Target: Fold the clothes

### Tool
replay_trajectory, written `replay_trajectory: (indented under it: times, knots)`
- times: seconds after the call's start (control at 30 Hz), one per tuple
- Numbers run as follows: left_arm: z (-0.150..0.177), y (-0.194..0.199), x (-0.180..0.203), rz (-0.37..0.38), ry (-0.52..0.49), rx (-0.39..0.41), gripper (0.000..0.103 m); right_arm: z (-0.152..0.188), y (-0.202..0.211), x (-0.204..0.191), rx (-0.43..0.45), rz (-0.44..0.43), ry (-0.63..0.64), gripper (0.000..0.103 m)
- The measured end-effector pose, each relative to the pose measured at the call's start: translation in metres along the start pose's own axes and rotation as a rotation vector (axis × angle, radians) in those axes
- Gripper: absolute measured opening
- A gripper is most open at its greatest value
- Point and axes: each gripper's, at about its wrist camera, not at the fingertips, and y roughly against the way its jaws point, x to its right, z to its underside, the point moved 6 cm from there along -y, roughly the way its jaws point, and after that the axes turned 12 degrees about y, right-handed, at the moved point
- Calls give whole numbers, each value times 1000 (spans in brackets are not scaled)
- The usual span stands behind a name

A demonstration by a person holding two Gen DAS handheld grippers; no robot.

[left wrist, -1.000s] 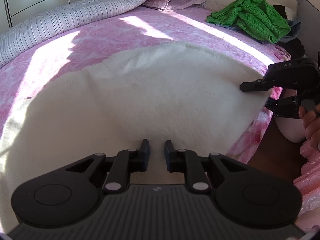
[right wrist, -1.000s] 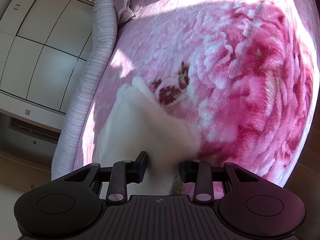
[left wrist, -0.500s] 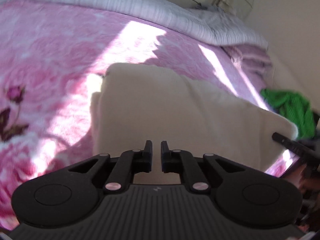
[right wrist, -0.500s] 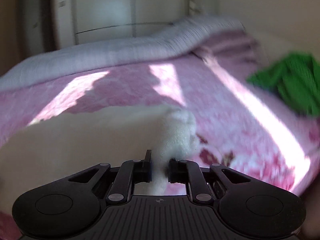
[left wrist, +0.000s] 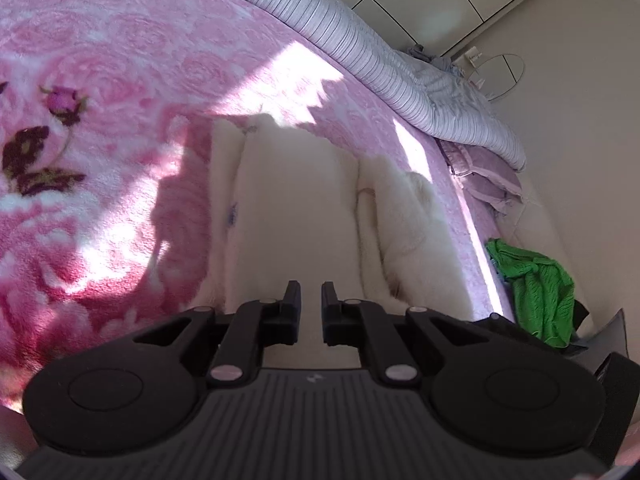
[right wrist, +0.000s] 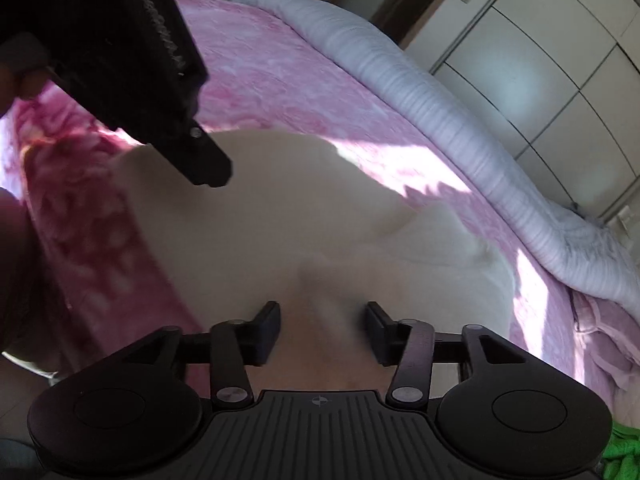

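A white fluffy garment (left wrist: 296, 208) lies folded into a long pad on the pink floral blanket (left wrist: 100, 80). A thicker folded part lies along its right side. My left gripper (left wrist: 311, 308) hovers over the garment's near end. Only a narrow slit shows between its jaws, and no cloth looks pinched there. In the right wrist view the same garment (right wrist: 280, 216) spreads under my right gripper (right wrist: 323, 328), which stands wide open with nothing between its fingers. The left gripper's black body (right wrist: 120, 40) reaches in from the upper left, its tip over the garment.
A green knit sweater (left wrist: 536, 284) lies at the bed's far right edge. A striped grey duvet (left wrist: 360, 40) is rolled along the far side, with lilac pillows (left wrist: 488, 176) beside it. White wardrobe doors (right wrist: 540, 60) stand beyond. A person's arm (right wrist: 16, 260) is at the left.
The right gripper has let go of the white garment's corner and opened wide. The garment went from spread and lifted to a folded pad. Both grippers swung round over it.
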Motion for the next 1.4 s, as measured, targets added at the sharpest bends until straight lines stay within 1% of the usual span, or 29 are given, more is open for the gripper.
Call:
replay_trajectory:
  times: [0.03, 0.13, 0.17, 0.2, 0.27, 0.3, 0.33, 0.37, 0.4, 0.47, 0.5, 0.53, 0.6, 0.67, 0.73, 0.77, 0.87, 0.97, 1.1, 1.13, 1.17, 1.2, 1.23, 1.3, 1.33, 1.37, 1.4]
  knots:
    - [-1, -1, 2, 11, 6, -5, 7, 3, 4, 3, 11, -25, -12, 51]
    - [-7, -12, 15, 65, 26, -37, 8, 12, 27, 34, 70, -119, -132, 51]
    - [-9, -16, 20, 84, 33, -49, 13, 15, 34, 53, 87, -139, -204, 51]
    - [-13, -23, 24, 96, 41, -68, 20, 21, 38, 75, 96, -154, -287, 51]
    - [-20, -40, 29, 110, 52, -105, 22, 37, 35, 123, 74, -174, -468, 51]
    - [-24, -49, 32, 117, 57, -123, 23, 48, 27, 146, 35, -179, -560, 51]
    - [-28, -58, 33, 123, 71, -143, 24, 60, 15, 169, -26, -182, -640, 51]
    - [-31, -68, 33, 127, 88, -164, 30, 72, -3, 189, -110, -183, -699, 51]
    - [-34, -77, 32, 134, 116, -184, 32, 83, -21, 208, -192, -179, -745, 51]
    - [-39, -97, 29, 151, 180, -224, 33, 95, -55, 235, -330, -146, -745, 51]
    - [-42, -106, 28, 159, 212, -243, 36, 98, -69, 244, -365, -174, -757, 51]
    - [-44, -115, 26, 162, 239, -258, 37, 100, -78, 251, -387, -213, -797, 51]
    - [-48, -132, 21, 159, 297, -278, 38, 102, -93, 259, -405, -281, -878, 51]
    - [-51, -143, 21, 186, 339, -298, 38, 105, -99, 259, -415, -305, -902, 51]
    - [-53, -154, 22, 217, 378, -318, 41, 103, -102, 258, -416, -326, -905, 51]
    - [-55, -158, 22, 230, 390, -326, 42, 101, -101, 257, -413, -326, -897, 51]
    - [-56, -166, 27, 241, 370, -343, 41, 98, -99, 249, -400, -329, -890, 49]
    - [-52, -169, 37, 222, 272, -350, 40, 95, -102, 249, -390, -348, -906, 46]
    - [-47, -166, 38, 209, 225, -342, 37, 95, -103, 247, -389, -349, -901, 46]
    - [-47, -161, 40, 215, 206, -325, 33, 96, -104, 247, -387, -352, -912, 46]
    - [-47, -156, 43, 225, 183, -304, 21, 97, -104, 247, -385, -354, -923, 46]
    - [-46, -151, 46, 235, 160, -283, 17, 98, -103, 247, -383, -354, -937, 46]
    - [-46, -146, 49, 244, 137, -262, 15, 99, -103, 247, -381, -354, -949, 46]
    - [-46, -136, 55, 263, 91, -221, 13, 96, -100, 245, -362, -361, -949, 38]
    - [-45, -130, 58, 273, 68, -200, 13, 92, -99, 243, -347, -370, -950, 31]
    - [-47, -119, 62, 279, 36, -168, 13, 85, -97, 240, -332, -379, -949, 28]
    - [-48, -105, 65, 282, 3, -132, 13, 79, -95, 237, -317, -389, -948, 28]
